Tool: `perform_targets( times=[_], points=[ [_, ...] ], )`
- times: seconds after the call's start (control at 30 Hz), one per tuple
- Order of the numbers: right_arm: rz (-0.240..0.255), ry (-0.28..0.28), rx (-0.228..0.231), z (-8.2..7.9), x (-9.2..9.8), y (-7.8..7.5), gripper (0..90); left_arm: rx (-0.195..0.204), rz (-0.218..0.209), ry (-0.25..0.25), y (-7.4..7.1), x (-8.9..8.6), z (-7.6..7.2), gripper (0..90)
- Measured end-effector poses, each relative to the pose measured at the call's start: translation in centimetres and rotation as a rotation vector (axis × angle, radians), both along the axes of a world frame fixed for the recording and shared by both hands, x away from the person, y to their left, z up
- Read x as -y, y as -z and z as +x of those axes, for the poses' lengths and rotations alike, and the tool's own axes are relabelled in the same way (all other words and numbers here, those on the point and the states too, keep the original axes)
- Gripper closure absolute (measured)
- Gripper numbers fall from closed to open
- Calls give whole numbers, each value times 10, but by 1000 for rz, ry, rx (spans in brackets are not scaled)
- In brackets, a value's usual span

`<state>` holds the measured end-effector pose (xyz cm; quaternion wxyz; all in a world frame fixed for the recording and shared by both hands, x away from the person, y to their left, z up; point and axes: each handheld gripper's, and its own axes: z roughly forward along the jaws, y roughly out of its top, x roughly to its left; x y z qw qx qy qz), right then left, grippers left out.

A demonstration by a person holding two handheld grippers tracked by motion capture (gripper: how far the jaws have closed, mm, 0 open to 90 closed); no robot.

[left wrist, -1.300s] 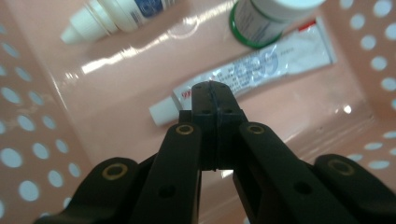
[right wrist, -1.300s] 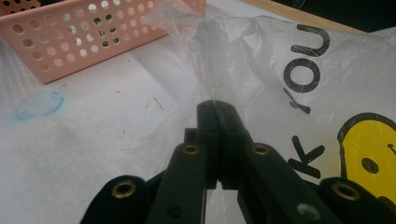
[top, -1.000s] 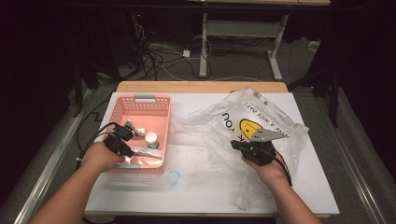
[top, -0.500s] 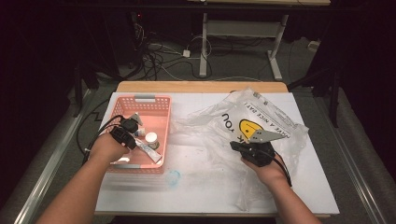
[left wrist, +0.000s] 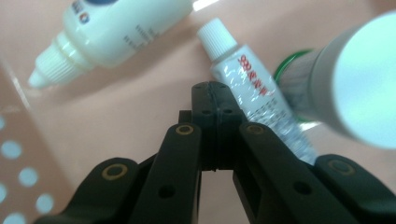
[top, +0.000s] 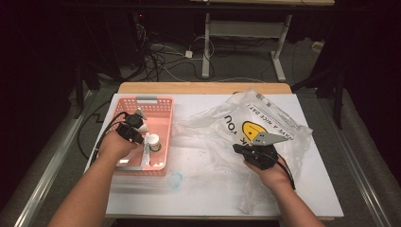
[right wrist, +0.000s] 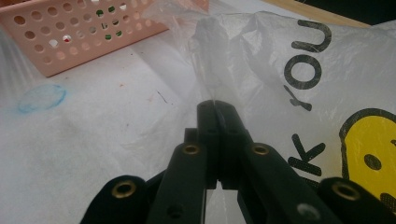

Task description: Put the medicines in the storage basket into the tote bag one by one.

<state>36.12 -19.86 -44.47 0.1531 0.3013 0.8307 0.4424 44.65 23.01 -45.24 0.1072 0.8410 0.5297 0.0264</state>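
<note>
My left gripper reaches into the pink basket with its jaws shut and nothing between them. In the left gripper view the left gripper's tips hover over the basket floor. Just right of them lies a white tube with red print. A white dropper bottle lies beyond, and a white-capped jar stands at the right. My right gripper is shut on a fold of the clear plastic bag. The film rises straight from the right gripper's tips.
The bag, printed with black letters and a yellow smiley, is spread over the right half of the white table. A faint blue ring marks the table near the basket's front corner. Cables lie on the floor beyond.
My left hand has moved away from the basket's near end, farther along inside it. The right hand and the bag have stayed where they were.
</note>
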Motion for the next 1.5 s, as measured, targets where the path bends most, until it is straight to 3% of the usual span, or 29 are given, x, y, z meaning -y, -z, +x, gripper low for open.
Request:
perform_targets(
  times=[0.2,0.3,0.5,0.57,0.67,0.9,0.93,1.0,1.07,1.13,1.23,1.27,1.4,1.5],
  points=[
    [-5,-2,-2,0,-1,1,900,18,-21,18,-3,3,3,877],
    [-6,0,-2,0,-1,1,900,20,-51,38,-3,5,4,877],
    [-9,0,3,-2,-2,0,900,23,-59,41,2,3,8,877],
    [-8,3,2,-2,-2,0,900,21,-33,23,2,1,7,877],
    [-7,6,4,-2,0,-1,900,35,-26,19,-1,-4,1,877],
    [-7,10,9,-2,2,-1,900,47,-74,35,-16,-12,-18,873],
    [-9,13,12,-2,3,-1,900,49,-79,44,-18,-11,-20,834],
    [-8,15,13,-2,2,-1,900,41,-81,55,-20,-9,-22,820],
    [-9,15,13,-2,2,-1,900,21,-45,65,-20,-6,-24,810],
    [-10,15,12,-2,1,-1,900,-7,-42,70,-17,-4,-24,707],
    [-10,12,7,-2,1,0,900,-33,-66,91,-15,-3,-24,633],
    [-12,12,7,-2,0,0,900,-39,-71,93,-14,-2,-24,560],
    [-14,8,8,-2,-2,1,900,-66,-57,102,-7,4,-20,513],
    [-14,7,6,-2,-3,1,900,-80,-16,102,-1,8,-18,511]
  ],
)
